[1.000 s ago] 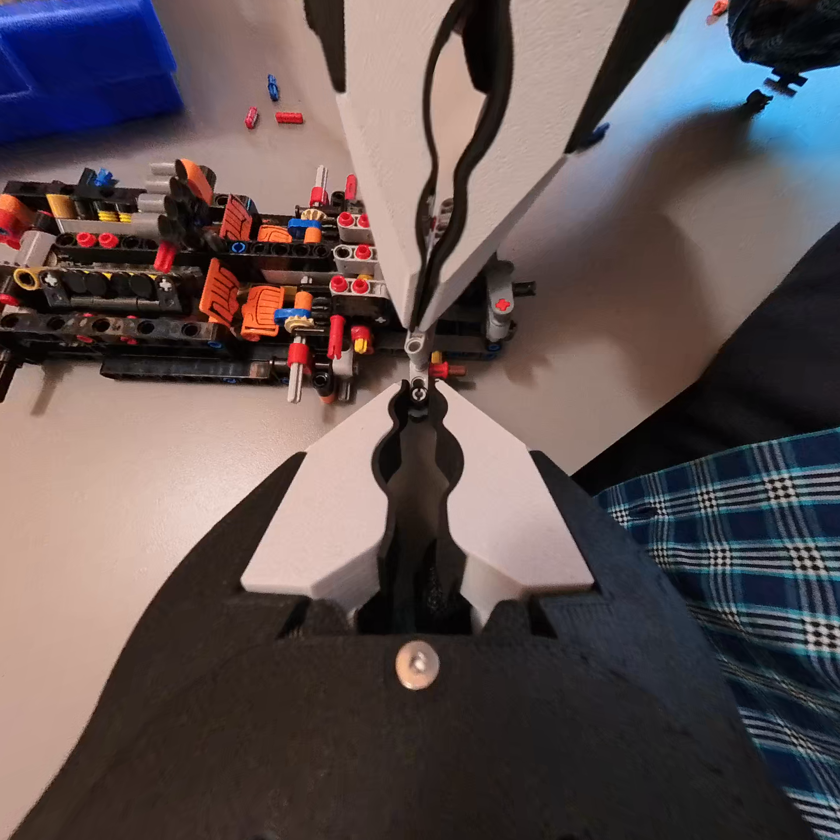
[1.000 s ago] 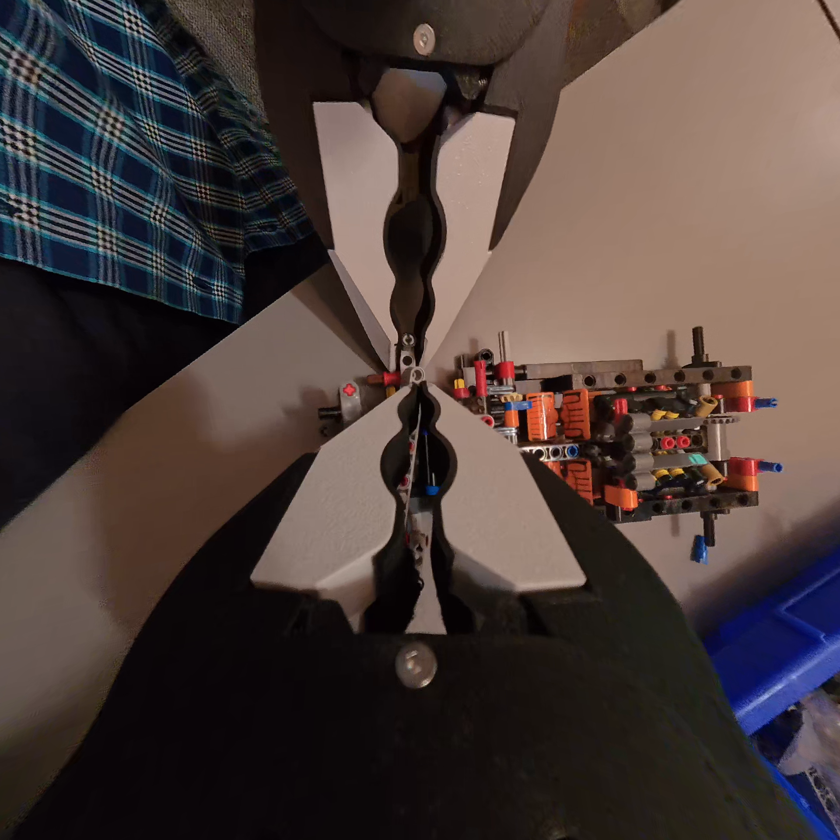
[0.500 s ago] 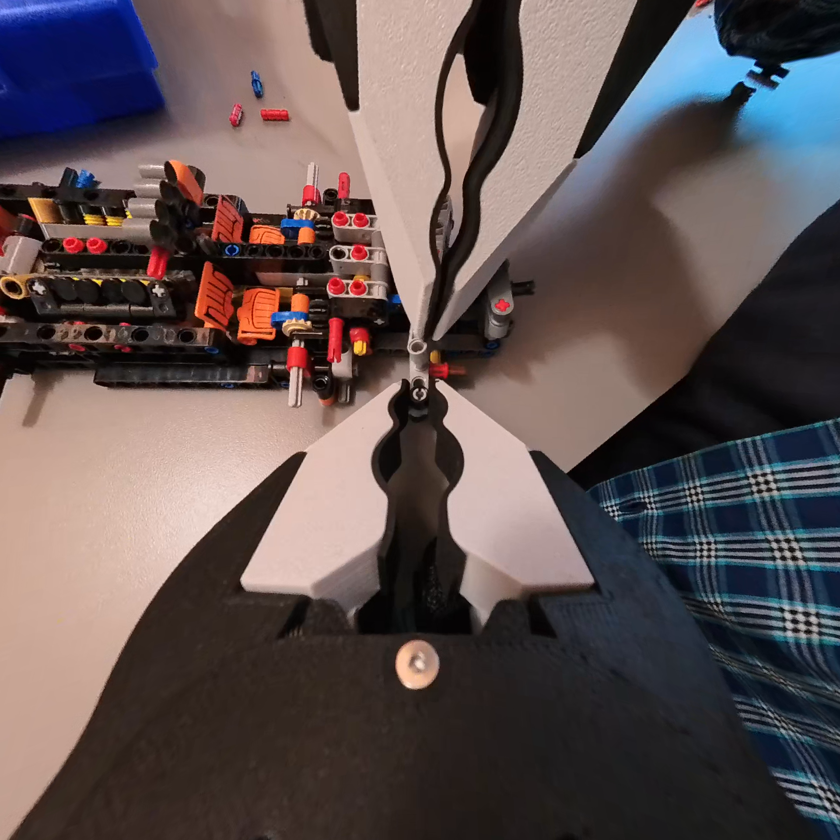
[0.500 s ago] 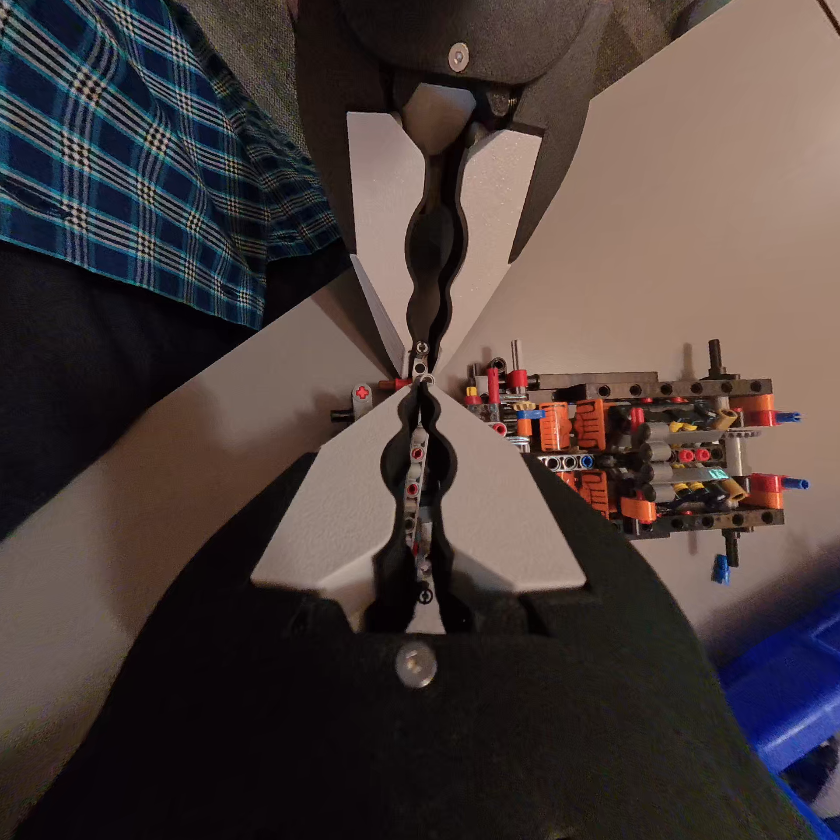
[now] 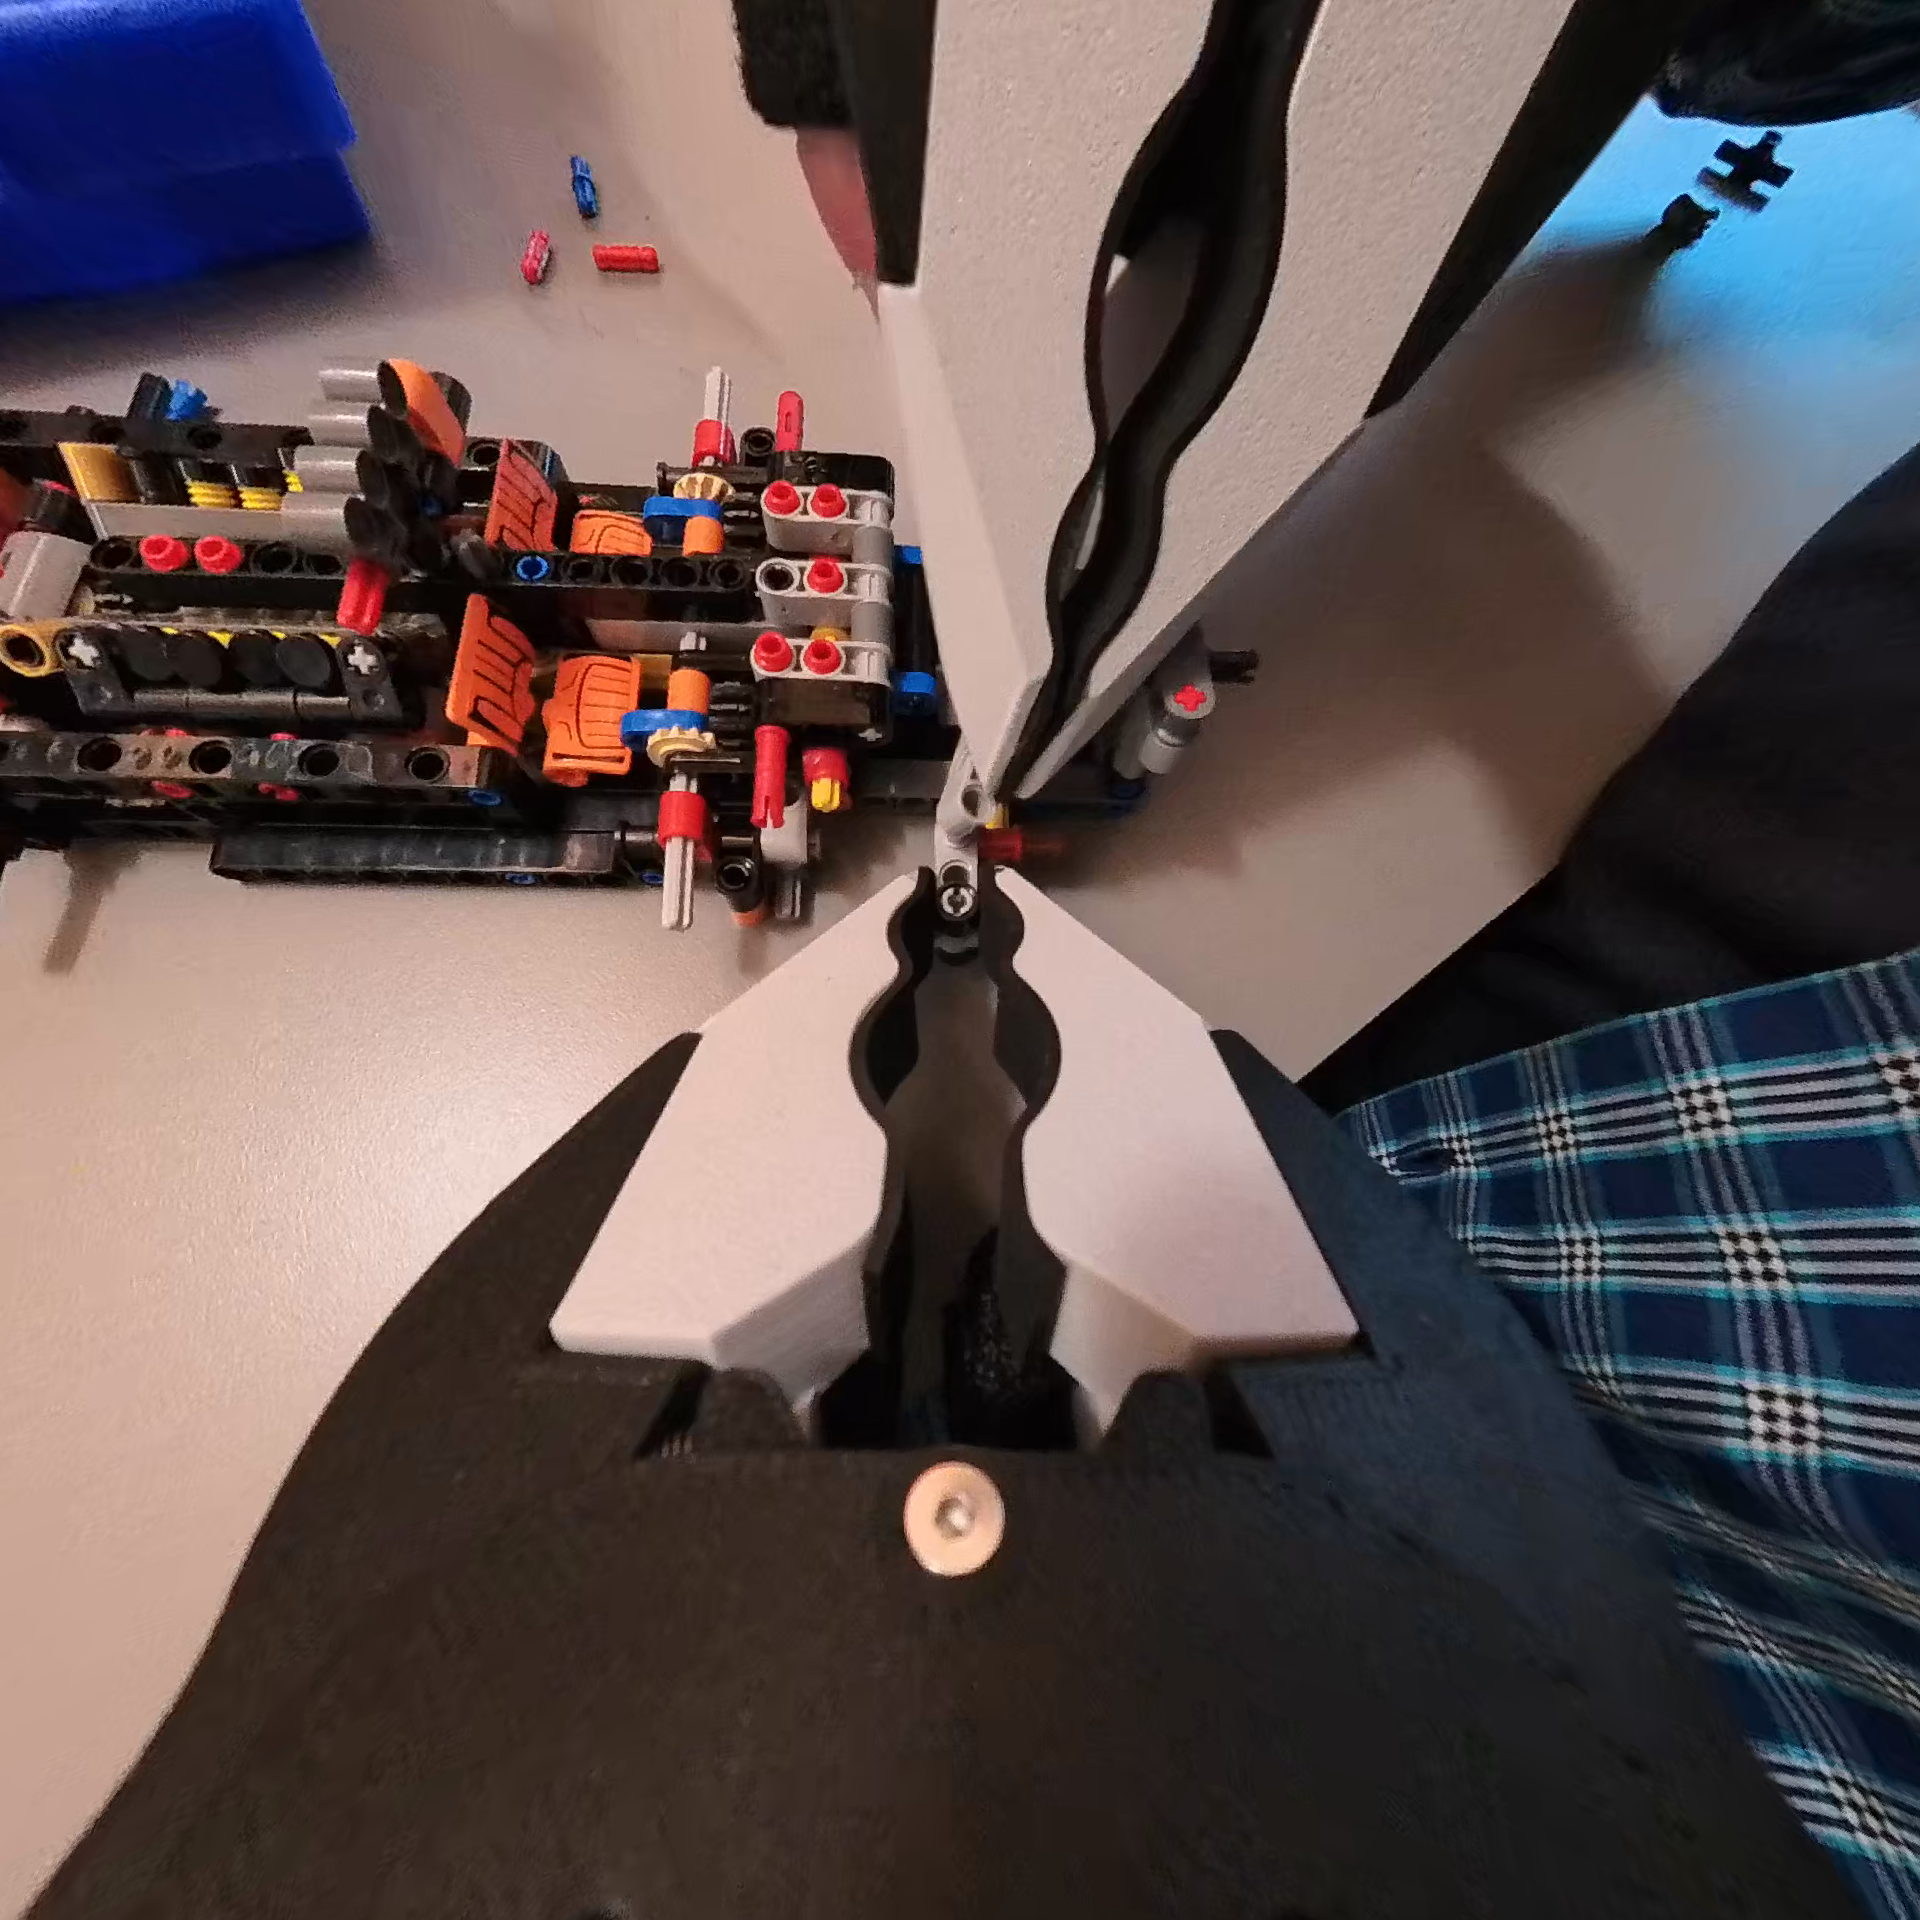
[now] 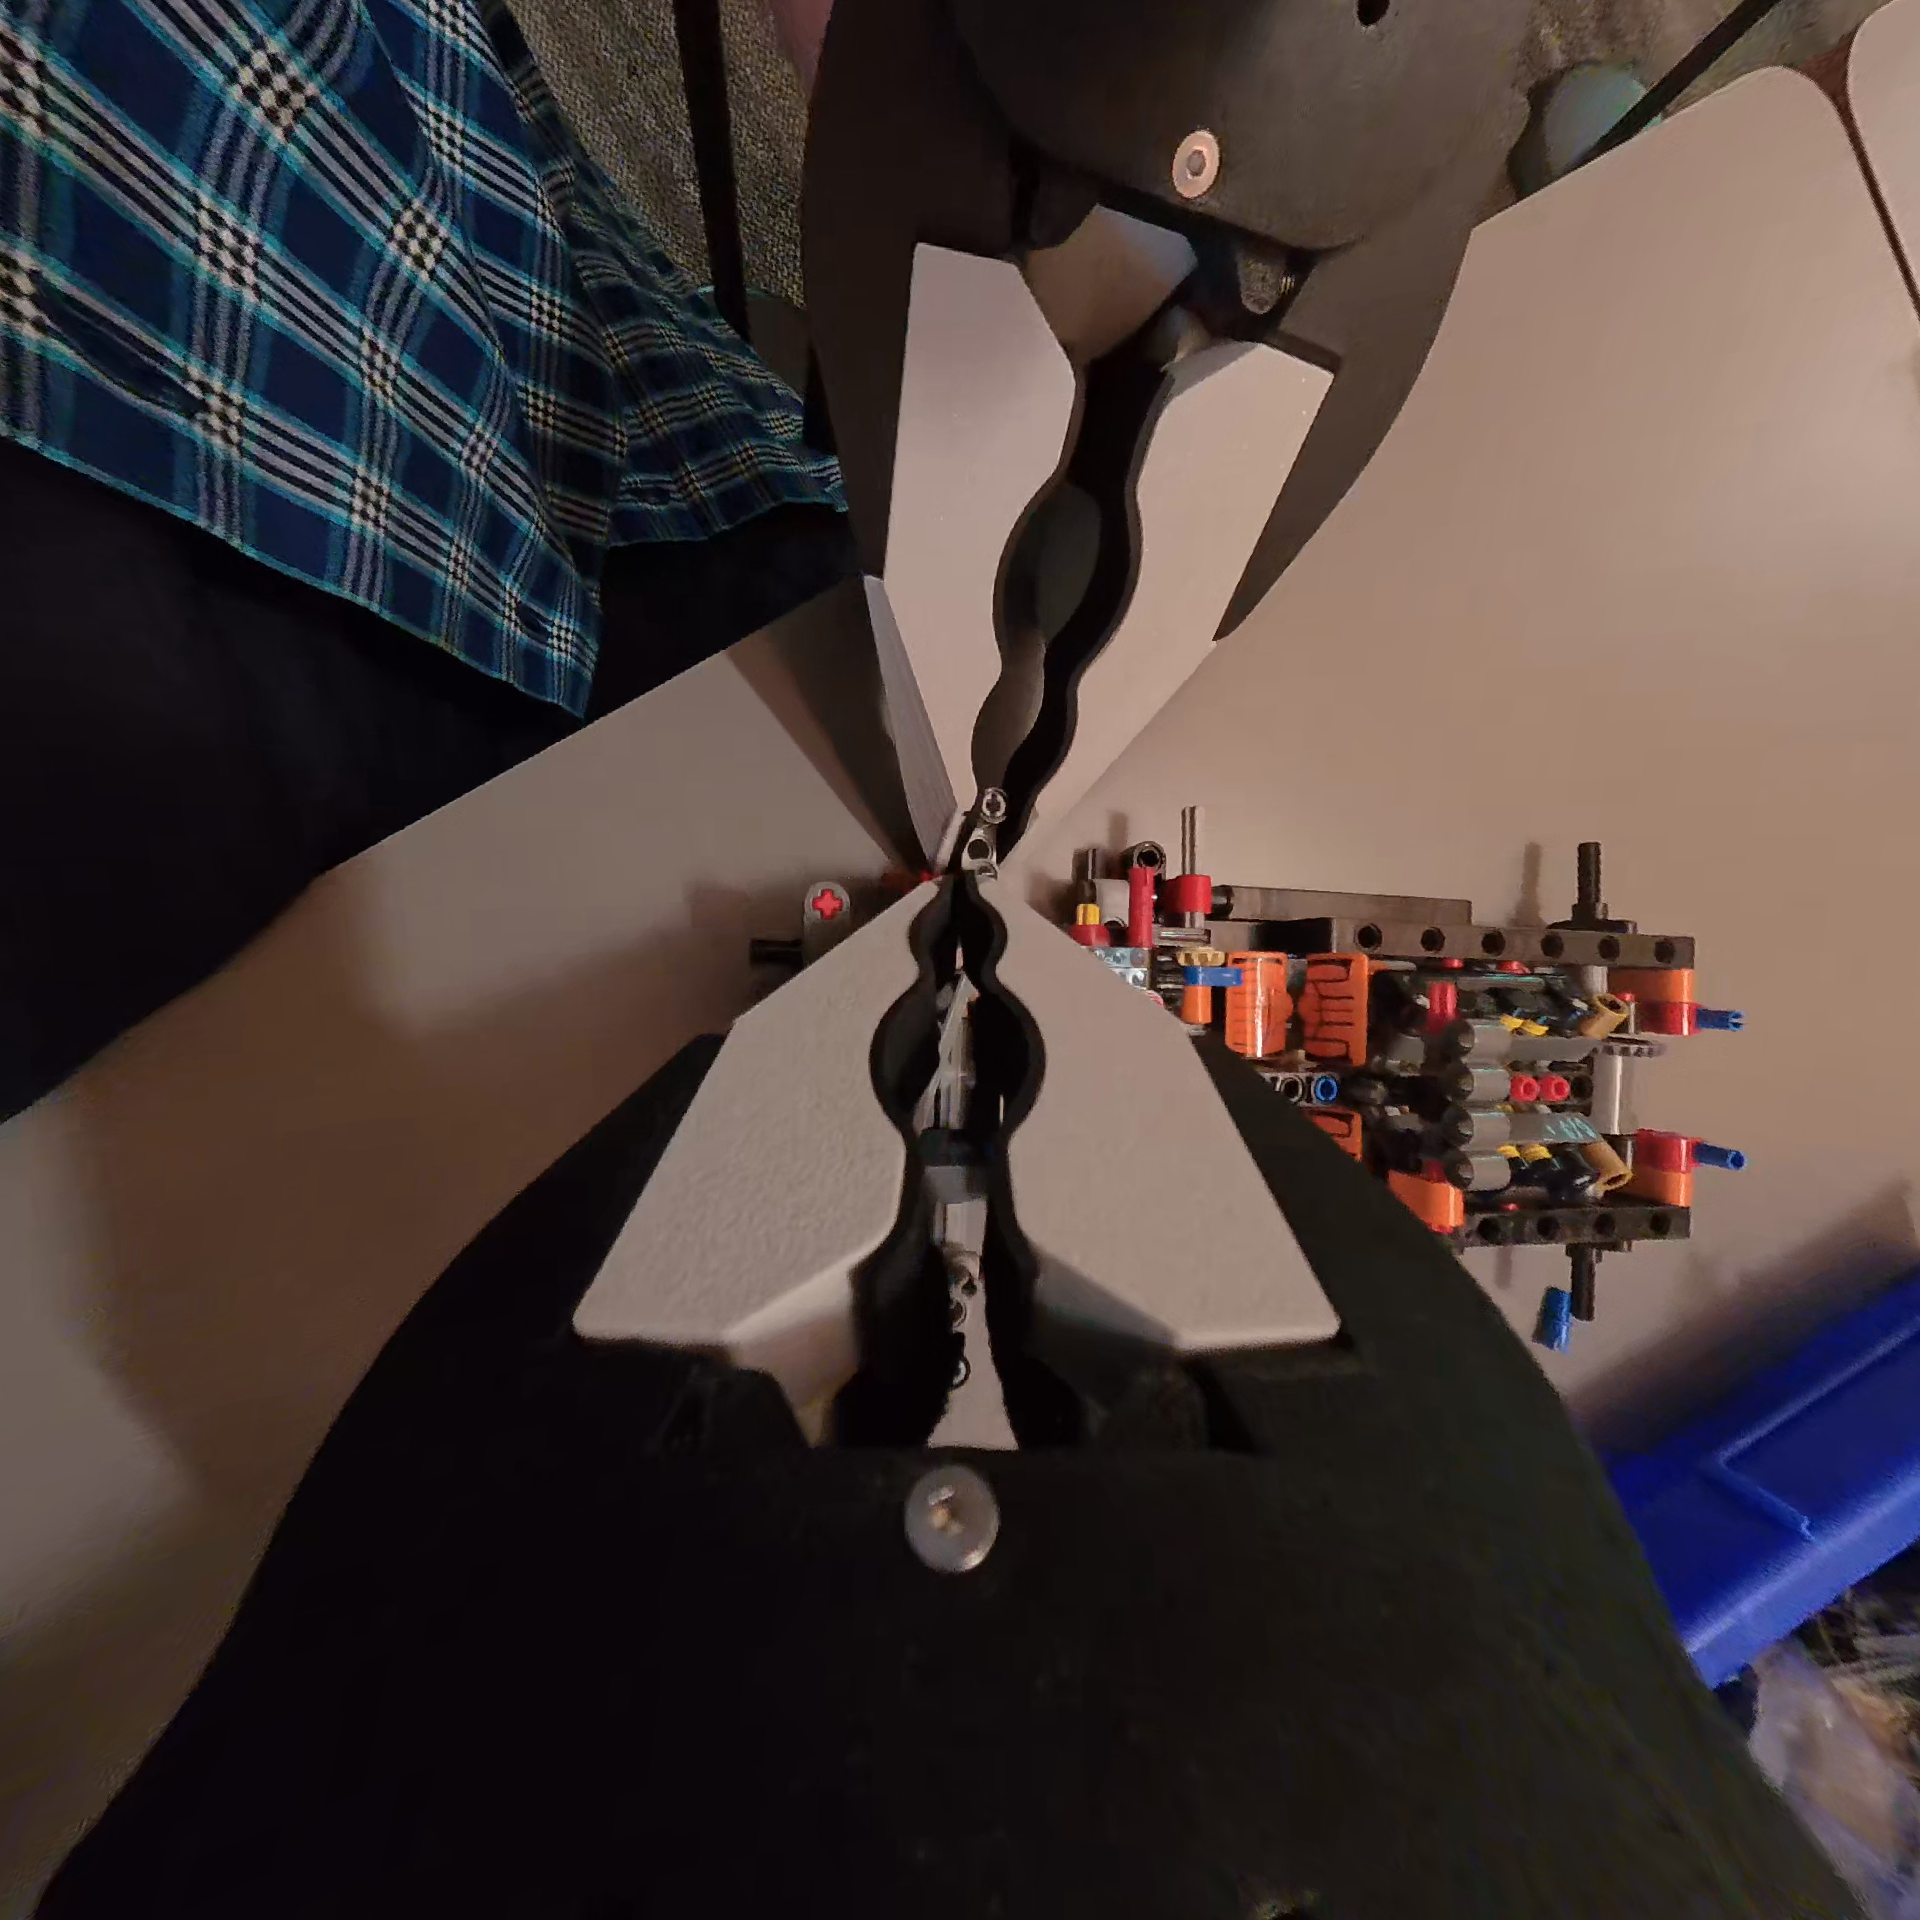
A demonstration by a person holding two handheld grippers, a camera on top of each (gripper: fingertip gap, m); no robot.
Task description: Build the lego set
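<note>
A long lego build of black beams with orange, red and grey parts lies on the table, at the left in the left wrist view point(image 5: 468, 644) and at the right in the right wrist view point(image 6: 1455, 1060). My left gripper point(image 5: 954, 885) is shut on the lower end of a small grey connector piece point(image 5: 964, 831), just above the build's near end. My right gripper point(image 5: 1003, 795) comes in from the top and is shut on the piece's other end. In the right wrist view my right gripper point(image 6: 971, 883) meets the left gripper point(image 6: 992, 805) tip to tip at the piece point(image 6: 980, 847).
A blue bin point(image 5: 156, 135) stands at the far left and shows again in the right wrist view point(image 6: 1766, 1455). Loose red and blue pins point(image 5: 623, 257) lie behind the build. Small black parts point(image 5: 1745, 171) lie at the far right. A person's plaid shirt point(image 5: 1662, 1299) is at the table edge. Left and right tips are no more than a few centimetres apart.
Both grippers stay shut tip to tip on the grey piece. The two grippers have tilted against each other, and the piece now leans slightly. The build has not moved.
</note>
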